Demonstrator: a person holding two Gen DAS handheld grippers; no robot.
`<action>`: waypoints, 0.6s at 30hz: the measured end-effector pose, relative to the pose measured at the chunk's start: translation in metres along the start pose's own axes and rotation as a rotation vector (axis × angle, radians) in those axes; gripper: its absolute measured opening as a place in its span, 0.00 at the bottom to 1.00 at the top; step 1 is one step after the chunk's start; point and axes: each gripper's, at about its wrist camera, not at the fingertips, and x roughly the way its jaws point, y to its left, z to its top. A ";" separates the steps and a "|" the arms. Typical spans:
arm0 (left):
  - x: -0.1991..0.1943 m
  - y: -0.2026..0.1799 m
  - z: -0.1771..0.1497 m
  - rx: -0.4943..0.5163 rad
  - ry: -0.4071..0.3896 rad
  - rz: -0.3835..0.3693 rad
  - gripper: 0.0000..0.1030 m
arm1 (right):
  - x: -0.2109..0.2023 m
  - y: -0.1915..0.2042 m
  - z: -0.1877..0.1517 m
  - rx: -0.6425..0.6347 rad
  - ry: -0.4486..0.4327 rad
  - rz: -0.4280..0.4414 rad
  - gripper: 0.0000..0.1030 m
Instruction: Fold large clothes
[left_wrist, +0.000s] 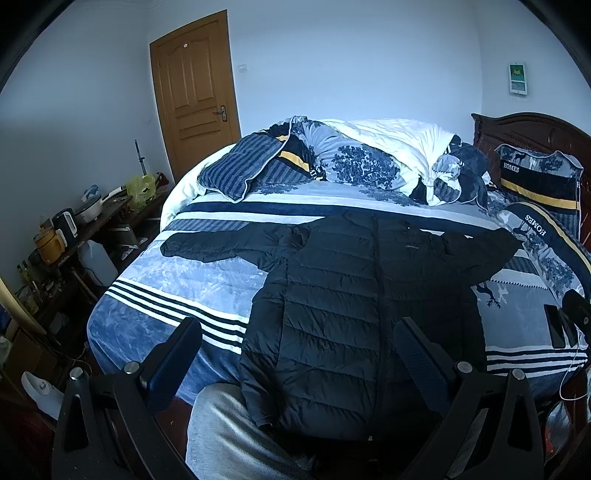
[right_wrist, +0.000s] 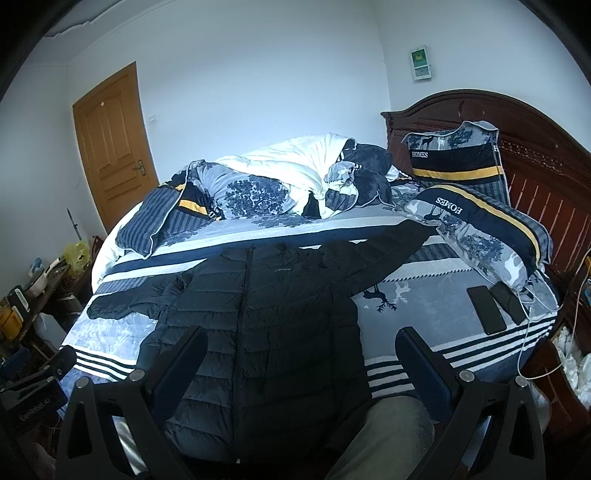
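A black quilted puffer jacket (left_wrist: 354, 310) lies flat, front up and zipped, on the blue patterned bed (left_wrist: 155, 280), both sleeves spread out to the sides. Its hem hangs at the near edge of the bed. My left gripper (left_wrist: 299, 354) is open and empty, held above the jacket's lower part. In the right wrist view the same jacket (right_wrist: 273, 325) fills the middle. My right gripper (right_wrist: 301, 358) is open and empty, above the jacket's lower right side. Neither gripper touches the fabric.
A bunched duvet (left_wrist: 369, 155) and pillows (right_wrist: 476, 229) lie at the far side and the head. Two phones (right_wrist: 495, 306) with a cable lie on the bed at the right. A cluttered side table (left_wrist: 62, 236) stands left. The wooden headboard (right_wrist: 535, 166) is at the right.
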 end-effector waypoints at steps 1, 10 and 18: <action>0.003 -0.002 0.000 -0.005 -0.001 0.001 1.00 | 0.003 -0.002 0.000 0.002 0.006 0.012 1.00; 0.048 -0.040 0.001 0.020 -0.046 -0.018 1.00 | 0.047 -0.036 0.015 0.074 0.011 0.131 1.00; 0.137 -0.107 0.028 0.023 0.073 -0.232 1.00 | 0.153 -0.132 0.066 0.196 0.074 0.233 1.00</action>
